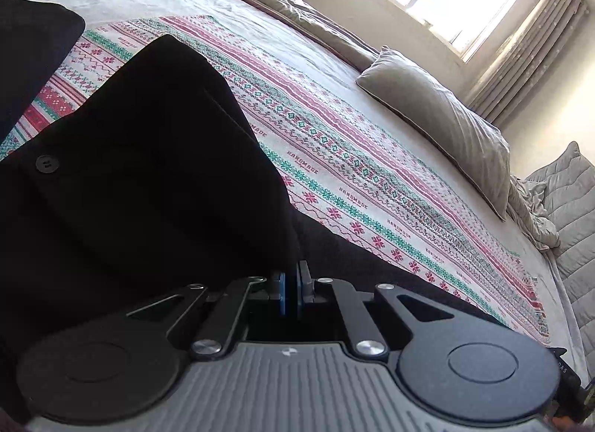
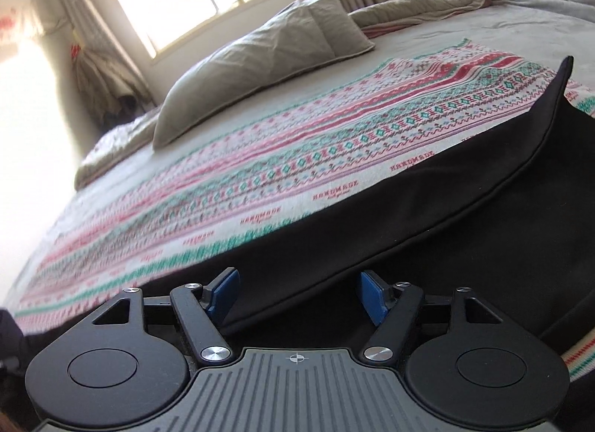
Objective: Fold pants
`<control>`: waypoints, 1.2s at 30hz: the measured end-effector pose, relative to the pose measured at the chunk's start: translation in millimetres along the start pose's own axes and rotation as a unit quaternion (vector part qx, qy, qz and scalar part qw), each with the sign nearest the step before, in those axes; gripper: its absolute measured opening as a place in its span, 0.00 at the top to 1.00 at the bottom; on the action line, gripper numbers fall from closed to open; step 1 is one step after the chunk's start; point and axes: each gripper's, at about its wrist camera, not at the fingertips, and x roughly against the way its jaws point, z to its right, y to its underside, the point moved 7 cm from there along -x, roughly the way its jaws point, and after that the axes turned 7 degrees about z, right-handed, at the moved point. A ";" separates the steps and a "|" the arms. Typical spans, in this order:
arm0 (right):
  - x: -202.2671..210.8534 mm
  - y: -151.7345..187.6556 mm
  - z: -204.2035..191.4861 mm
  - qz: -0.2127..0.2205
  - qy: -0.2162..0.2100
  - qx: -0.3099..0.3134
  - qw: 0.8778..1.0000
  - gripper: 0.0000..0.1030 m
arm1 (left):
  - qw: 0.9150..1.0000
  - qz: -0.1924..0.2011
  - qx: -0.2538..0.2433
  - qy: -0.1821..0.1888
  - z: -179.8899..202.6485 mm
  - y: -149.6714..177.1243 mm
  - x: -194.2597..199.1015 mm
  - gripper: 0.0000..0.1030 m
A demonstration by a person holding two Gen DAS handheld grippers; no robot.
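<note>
Holding the black pants (image 1: 141,171) on the bed (image 1: 334,71), I am keeping my left gripper (image 1: 292,288) pinched on a fold of the dark cloth, its jaws nearly together with the fabric rising straight out from between the blue pads (image 1: 282,292). The garment is lying over a patterned blanket (image 1: 372,179); a button (image 1: 46,163) is showing off to the left in the left wrist view, so I am judging that this hand is gripping near the waist end.

My right gripper (image 2: 297,294) is hanging just above the pants, which are spreading directly ahead of and beneath it, their long edge running away to the upper right toward a raised corner (image 2: 567,63). Its jaws are standing well apart, and the blue pads are pressing on nothing, though dark cloth is lying between and under them.

The right hand is sitting close to the near edge of the fabric, so I am judging that it needs to close on that edge.
</note>
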 end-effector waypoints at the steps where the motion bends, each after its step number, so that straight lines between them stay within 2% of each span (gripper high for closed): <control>1: -2.4 -1.8 2.2 0.008 0.002 -0.008 1.000 0.36 | 1.000 0.000 0.001 0.001 0.4 -0.3 -0.1 0.85; 3: -6.4 -5.8 5.8 0.024 0.013 -0.015 1.000 0.40 | 1.000 -0.001 0.002 0.002 0.9 -1.0 0.4 0.85; 4: -7.9 -6.9 7.0 0.033 0.019 -0.016 0.999 0.54 | 1.000 -0.001 0.004 0.003 1.0 -1.5 1.0 0.85; 5: -8.9 -7.9 8.6 0.040 0.034 -0.012 0.999 0.76 | 1.000 -0.001 0.005 0.005 1.2 -2.5 2.4 0.85; 6: -10.2 -9.1 11.3 0.041 0.054 -0.007 0.998 0.86 | 1.000 0.000 0.007 0.008 1.8 -3.9 4.6 0.85; 8: -3.7 -13.7 12.6 0.045 0.069 -0.014 0.996 0.93 | 1.000 0.007 0.008 0.014 3.7 -7.0 12.0 0.85; 14: 63.6 -41.3 -25.8 0.103 0.056 0.062 0.991 0.94 | 0.999 0.022 0.020 0.038 -2.0 -11.5 47.9 0.85; 22: 146.1 -32.1 -49.4 0.094 0.057 0.123 0.986 0.95 | 0.997 0.007 0.024 0.077 -29.8 8.4 106.1 0.85; 29: 197.8 10.9 -54.1 0.065 0.074 0.176 0.979 0.95 | 0.996 -0.037 0.011 0.080 -58.2 41.2 134.1 0.85; 36: 201.7 70.3 -36.3 -0.014 0.102 0.214 0.971 0.95 | 0.994 -0.089 0.024 0.065 -84.5 75.4 137.6 0.84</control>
